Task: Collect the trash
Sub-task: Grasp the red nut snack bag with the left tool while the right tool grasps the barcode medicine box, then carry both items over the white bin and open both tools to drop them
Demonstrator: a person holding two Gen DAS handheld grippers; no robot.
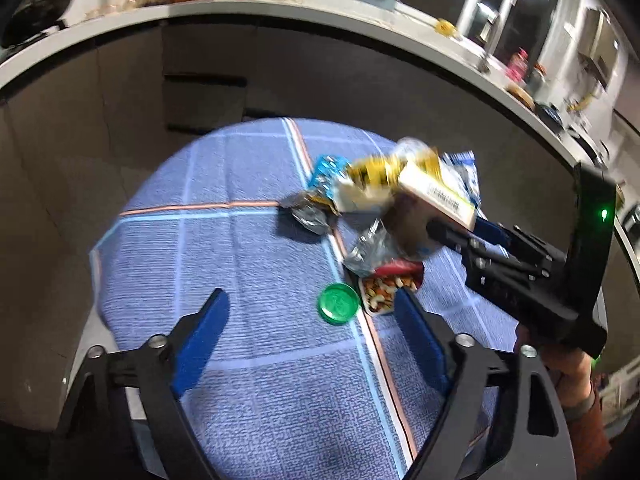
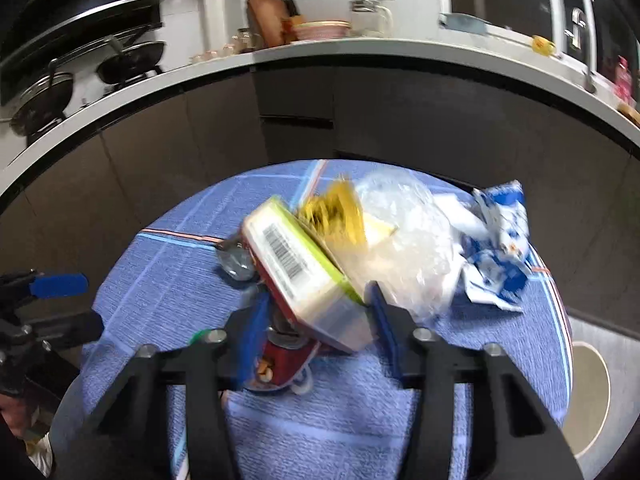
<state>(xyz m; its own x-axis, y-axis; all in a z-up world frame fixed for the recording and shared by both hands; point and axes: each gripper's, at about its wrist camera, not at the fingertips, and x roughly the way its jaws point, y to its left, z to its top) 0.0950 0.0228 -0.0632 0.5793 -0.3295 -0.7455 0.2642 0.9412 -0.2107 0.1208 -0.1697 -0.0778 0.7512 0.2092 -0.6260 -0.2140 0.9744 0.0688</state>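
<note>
My right gripper (image 2: 316, 312) is shut on a white carton with a barcode (image 2: 296, 272), held tilted above the blue tablecloth (image 2: 160, 280); it also shows in the left wrist view (image 1: 436, 192). A yellow wrapper (image 2: 336, 216) and clear plastic (image 2: 412, 240) lie behind it, blurred. A blue-white wrapper (image 2: 500, 248) lies at the right. My left gripper (image 1: 312, 312) is open and empty, just above a green lid (image 1: 338, 303) and a small nut tray (image 1: 386, 294). Silver foil wrappers (image 1: 308, 212) lie beyond.
The round table is covered by the blue cloth (image 1: 240, 260). A dark cabinet front (image 1: 200, 92) and a white kitchen counter (image 1: 280, 8) with bowls and jars curve behind it. Pans (image 2: 132, 60) sit on the stove at the left.
</note>
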